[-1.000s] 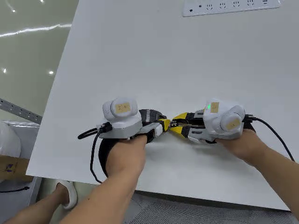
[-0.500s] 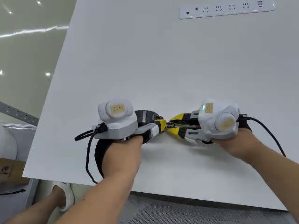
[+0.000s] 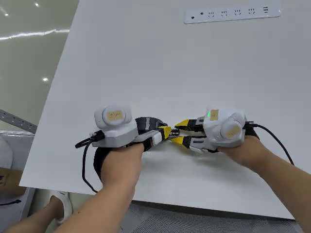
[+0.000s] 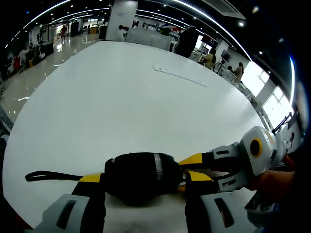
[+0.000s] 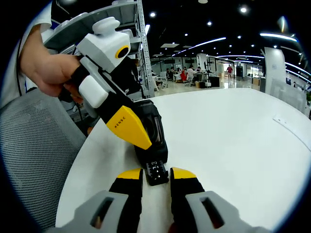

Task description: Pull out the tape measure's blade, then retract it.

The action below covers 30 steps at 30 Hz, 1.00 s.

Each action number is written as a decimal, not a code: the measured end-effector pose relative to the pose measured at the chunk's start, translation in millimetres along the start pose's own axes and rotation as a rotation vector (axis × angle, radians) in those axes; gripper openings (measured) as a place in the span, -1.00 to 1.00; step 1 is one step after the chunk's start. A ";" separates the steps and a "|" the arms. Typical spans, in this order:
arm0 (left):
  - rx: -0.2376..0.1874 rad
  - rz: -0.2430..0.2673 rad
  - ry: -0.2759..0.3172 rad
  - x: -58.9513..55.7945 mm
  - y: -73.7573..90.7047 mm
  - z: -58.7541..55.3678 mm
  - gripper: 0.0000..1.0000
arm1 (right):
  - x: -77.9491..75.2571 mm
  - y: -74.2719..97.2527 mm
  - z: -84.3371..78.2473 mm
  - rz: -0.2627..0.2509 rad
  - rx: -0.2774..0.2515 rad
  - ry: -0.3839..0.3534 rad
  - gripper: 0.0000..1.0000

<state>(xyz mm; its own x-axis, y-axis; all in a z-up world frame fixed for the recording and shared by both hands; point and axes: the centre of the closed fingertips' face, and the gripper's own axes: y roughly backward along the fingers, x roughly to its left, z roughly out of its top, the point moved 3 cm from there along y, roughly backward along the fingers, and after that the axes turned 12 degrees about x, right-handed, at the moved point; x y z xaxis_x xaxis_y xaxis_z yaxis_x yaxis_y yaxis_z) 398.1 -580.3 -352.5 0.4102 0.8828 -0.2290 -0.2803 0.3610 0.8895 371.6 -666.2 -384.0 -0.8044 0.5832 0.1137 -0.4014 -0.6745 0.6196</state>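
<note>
Broad white table (image 3: 146,58) beneath both grippers, in a bright open hall; power strip (image 3: 232,13) well ahead of them near the far edge. Left gripper (image 4: 144,180) clamped across the black tape measure (image 5: 150,128), strap (image 4: 48,176) trailing past its left jaw. Right gripper (image 5: 156,182) nose to nose with it, jaws narrow, flanking the barely drawn blade tip (image 5: 156,171); cannot tell whether pinching it.

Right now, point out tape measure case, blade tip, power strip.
tape measure case (image 4: 138,177), left gripper view, black front face.
blade tip (image 5: 156,174), right gripper view, numbered end.
power strip (image 3: 232,13), head view, white top.
</note>
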 end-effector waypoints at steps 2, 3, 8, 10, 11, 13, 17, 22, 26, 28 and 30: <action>0.001 -0.004 0.002 0.9 1.2 -1.5 0.27 | -1.0 1.6 1.4 -0.007 -0.004 -0.001 -0.59; -0.008 -0.007 -0.004 0.4 2.6 -0.9 0.27 | -0.9 3.4 2.5 -0.008 -0.006 -0.005 -0.57; -0.019 -0.019 -0.030 -2.3 5.8 1.0 0.29 | 0.9 7.6 3.4 -0.015 -0.001 -0.007 -0.53; -0.028 -0.018 -0.044 -1.7 7.4 1.4 0.32 | 1.5 9.9 3.7 -0.018 0.001 -0.011 -0.53; -0.031 -0.024 -0.047 -2.0 8.3 1.4 0.33 | 2.0 11.8 5.1 -0.019 -0.002 -0.014 -0.52; -0.035 -0.026 -0.057 -3.0 11.3 1.5 0.33 | 2.3 13.4 7.3 -0.025 -0.002 -0.008 -0.52; -0.038 -0.032 -0.066 -1.5 12.9 -0.1 0.33 | 3.7 17.2 11.7 -0.027 -0.004 -0.012 -0.49; -0.048 -0.057 -0.089 -3.7 16.8 -3.1 0.33 | 4.2 29.7 17.9 -0.056 -0.004 -0.007 -0.47; -0.060 -0.072 -0.118 -6.7 19.2 -5.3 0.34 | 5.9 39.4 18.1 -0.074 0.002 -0.017 -0.43; -0.059 -0.077 -0.128 -6.9 20.4 -6.4 0.35 | 6.5 43.2 17.8 -0.086 0.009 -0.022 -0.38; -0.071 -0.089 -0.123 -6.8 23.5 -5.6 0.35 | 7.5 47.8 18.6 -0.098 0.008 -0.022 -0.37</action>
<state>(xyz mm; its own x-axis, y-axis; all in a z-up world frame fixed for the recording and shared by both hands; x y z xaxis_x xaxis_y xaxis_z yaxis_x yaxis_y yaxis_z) 383.9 -576.2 -332.3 0.5378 0.8046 -0.2516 -0.2968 0.4600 0.8369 354.6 -685.6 -339.1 -0.7516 0.6559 0.0696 -0.4741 -0.6105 0.6345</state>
